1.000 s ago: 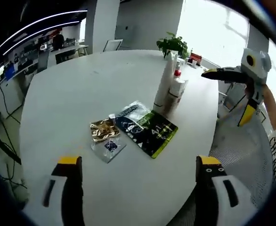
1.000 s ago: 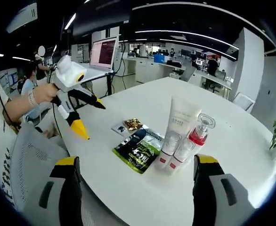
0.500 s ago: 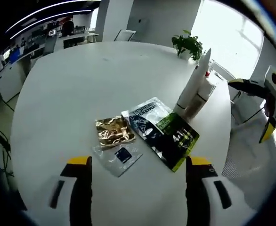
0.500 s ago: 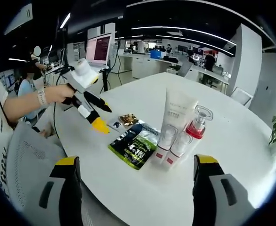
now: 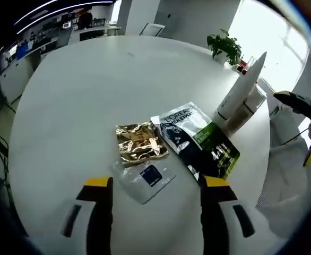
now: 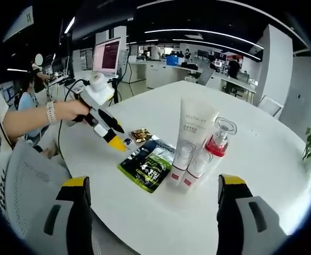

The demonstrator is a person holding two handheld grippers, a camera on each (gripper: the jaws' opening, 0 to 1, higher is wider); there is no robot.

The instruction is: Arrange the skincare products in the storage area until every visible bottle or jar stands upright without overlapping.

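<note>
Left tool (image 5: 152, 183) hangs low over the round white desk (image 5: 65, 106), its two yellow-tipped jaws apart and holding nothing. Between and just ahead of the jaw tips lies a small clear sachet (image 5: 145, 179) with a dark square label, flat on the desk. Just beyond it, touching or slightly overlapping its far edge, a gold foil sachet (image 5: 140, 143) lies flat. To the right of that, ahead of the right jaw, a dark pouch with a green corner (image 5: 198, 141) lies flat, its near end close to the right jaw tip. Farther ahead and to the right stands a tall white tube (image 5: 240, 87), with smaller bottles close against it; details there are too small to tell. A potted plant (image 5: 225, 46) sits at the far edge of the desk. Right tool (image 6: 152, 183) is held off the near edge of the desk, jaws wide apart and empty. Ahead of it, between the jaws, the tall white tube (image 6: 192, 133) stands upright on its cap, two small white bottles with red bands (image 6: 190, 164) upright against its front, and a clear-capped pump bottle with a red collar (image 6: 219, 141) upright just to its right. Left of these the dark pouch (image 6: 145, 166) lies flat, the gold sachet (image 6: 140, 135) beyond it. The left tool (image 6: 114, 139) shows here at left, tips down near the sachets, held by a person's hand (image 6: 73, 110).
</note>
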